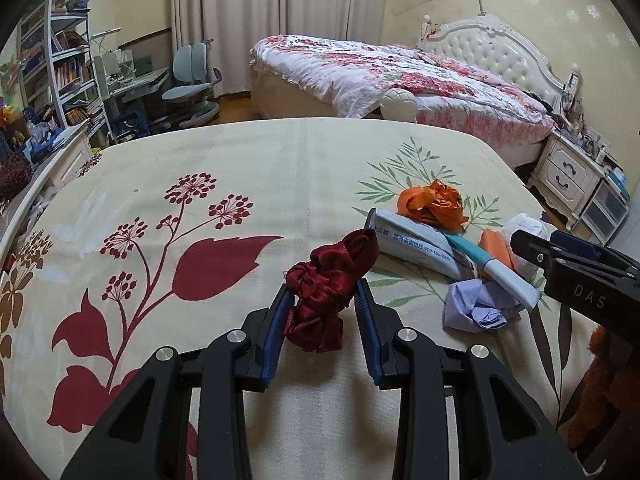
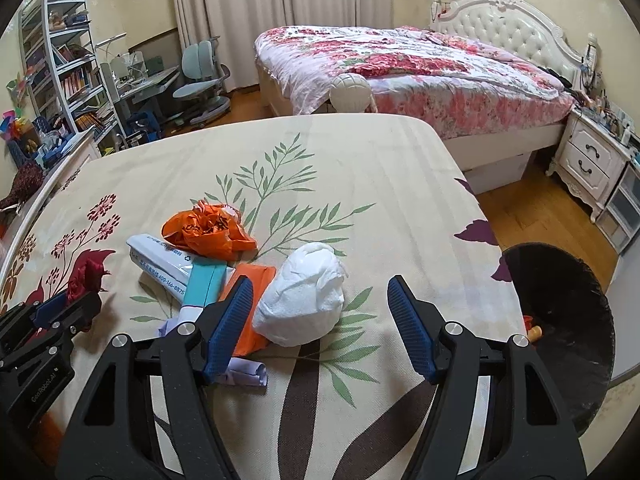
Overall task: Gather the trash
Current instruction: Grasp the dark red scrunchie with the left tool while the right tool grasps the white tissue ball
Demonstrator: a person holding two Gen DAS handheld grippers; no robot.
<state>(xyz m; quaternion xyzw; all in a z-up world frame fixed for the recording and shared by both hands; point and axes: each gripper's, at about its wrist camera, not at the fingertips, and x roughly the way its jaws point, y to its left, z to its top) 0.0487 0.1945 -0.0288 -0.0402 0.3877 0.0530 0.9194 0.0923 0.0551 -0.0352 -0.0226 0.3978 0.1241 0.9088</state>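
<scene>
Dark red fabric wad (image 1: 326, 292): pinched between the blue pads of the left gripper (image 1: 323, 300), jaws drawn narrow and pressing both its sides; it sits just above the floral cloth (image 1: 240, 168).
Right gripper (image 2: 320, 300): jaws wide, nothing clamped; white crumpled tissue (image 2: 304, 296) lies between the fingers, untouched by the right pad, whether the left pad touches it I cannot tell.
Trash pile: orange flat packet (image 2: 248, 308), teal-and-white box (image 2: 206, 284), lilac paper (image 1: 478, 306), grey-blue tube pack (image 1: 412, 246), orange crumpled bag (image 2: 208, 232), heaped touching one another.
Black bin (image 2: 568, 320): beside the cloth's right edge, some scraps inside.
Far: bed with pink floral quilt (image 2: 420, 68).
</scene>
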